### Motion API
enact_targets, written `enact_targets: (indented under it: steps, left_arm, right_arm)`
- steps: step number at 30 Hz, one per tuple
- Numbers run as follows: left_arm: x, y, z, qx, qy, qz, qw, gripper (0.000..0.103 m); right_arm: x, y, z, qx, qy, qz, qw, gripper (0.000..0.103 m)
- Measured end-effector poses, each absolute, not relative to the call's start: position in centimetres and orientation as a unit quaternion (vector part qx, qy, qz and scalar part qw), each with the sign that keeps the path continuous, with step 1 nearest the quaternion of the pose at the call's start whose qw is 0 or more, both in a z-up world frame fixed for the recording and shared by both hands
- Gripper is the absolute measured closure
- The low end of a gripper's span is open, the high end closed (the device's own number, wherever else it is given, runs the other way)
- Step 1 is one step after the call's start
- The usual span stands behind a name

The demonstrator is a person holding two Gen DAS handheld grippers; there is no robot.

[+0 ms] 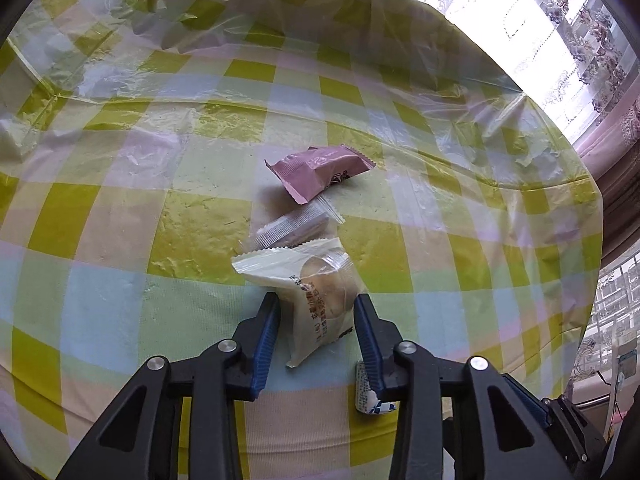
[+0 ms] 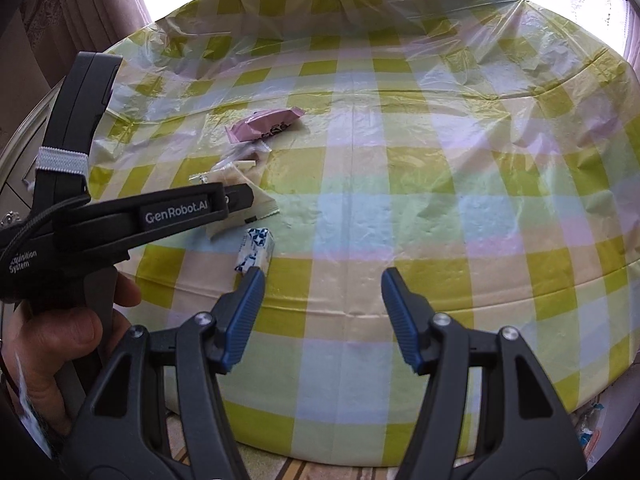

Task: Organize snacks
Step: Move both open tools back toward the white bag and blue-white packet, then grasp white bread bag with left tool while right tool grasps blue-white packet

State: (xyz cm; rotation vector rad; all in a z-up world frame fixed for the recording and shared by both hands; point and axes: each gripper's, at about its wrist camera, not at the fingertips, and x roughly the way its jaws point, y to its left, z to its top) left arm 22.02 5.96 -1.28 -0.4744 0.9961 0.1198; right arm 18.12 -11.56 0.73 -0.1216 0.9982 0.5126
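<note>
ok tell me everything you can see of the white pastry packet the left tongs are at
The white pastry packet is a cream-white plastic pillow wrapper with serrated end seals and a clear window showing a round, pale-brown pastry inside. Dark printed text runs along its side. It sits between the blue pads of the left tongs, which touch or nearly touch its sides. Its far end overlaps a clear ribbed snack packet; it rests on the checked tablecloth under a clear plastic sheet.

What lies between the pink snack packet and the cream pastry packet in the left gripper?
A clear-wrapped snack lies between pink snack packet and cream pastry packet; clearest in the left wrist view.
</note>
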Motion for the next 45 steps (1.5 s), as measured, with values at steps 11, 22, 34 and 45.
enact_targets:
  steps: [11,22,34,45]
  left_arm:
    - [19.5,8.9,-1.2,-0.253,0.44,0.069,0.859,0.074]
    - [18.5,10.2,-1.9,-0.281,0.443,0.062,0.849,0.084]
    - [19.8,10.9,-1.0,-0.348,0.42,0.08,0.834,0.047]
    - [22.6,8.2,-1.2,-0.26,0.448,0.144,0.843,0.058]
  right_arm:
    - [18.7,-7.5,-0.7,-0.08,0.482,0.263,0.832,0.039]
    - [18.9,-4.8,-1.8,-0.108,0.483,0.261,0.829,0.08]
    - [19.7,-7.2,-1.6,-0.066,0.472,0.239,0.846,0.08]
    - [20.2,-10.0,-1.3,-0.04,0.469,0.237,0.85,0.08]
